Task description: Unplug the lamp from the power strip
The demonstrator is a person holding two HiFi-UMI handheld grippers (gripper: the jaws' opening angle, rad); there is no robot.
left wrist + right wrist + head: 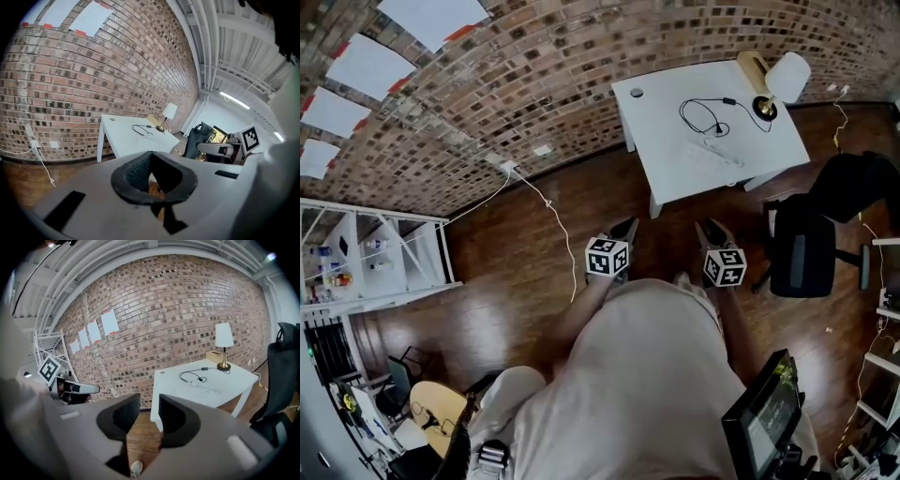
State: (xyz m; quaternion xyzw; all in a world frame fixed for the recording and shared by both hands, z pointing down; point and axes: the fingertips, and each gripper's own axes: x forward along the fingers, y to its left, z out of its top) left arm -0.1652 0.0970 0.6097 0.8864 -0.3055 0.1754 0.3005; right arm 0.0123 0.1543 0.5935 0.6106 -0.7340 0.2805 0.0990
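Observation:
A lamp point(783, 80) with a white shade and brass base stands at the far corner of a white table point(666, 141). Its black cord point(703, 114) loops across the top toward a white power strip point(712, 153). Both grippers hover over the wooden floor close to the person, well short of the table. My left gripper point(625, 228) has its tips together, nothing between them. My right gripper point(710, 230) is open and empty. The right gripper view shows the lamp point(223, 336), cord point(192, 377) and strip point(206, 390) ahead; the left gripper view shows the lamp point(168, 112) far off.
A black office chair point(811, 239) stands right of the table. A cardboard box point(753, 67) sits behind the lamp. A white cable point(548, 202) runs from a wall outlet across the floor. White shelving point(375, 253) lines the left, along a brick wall.

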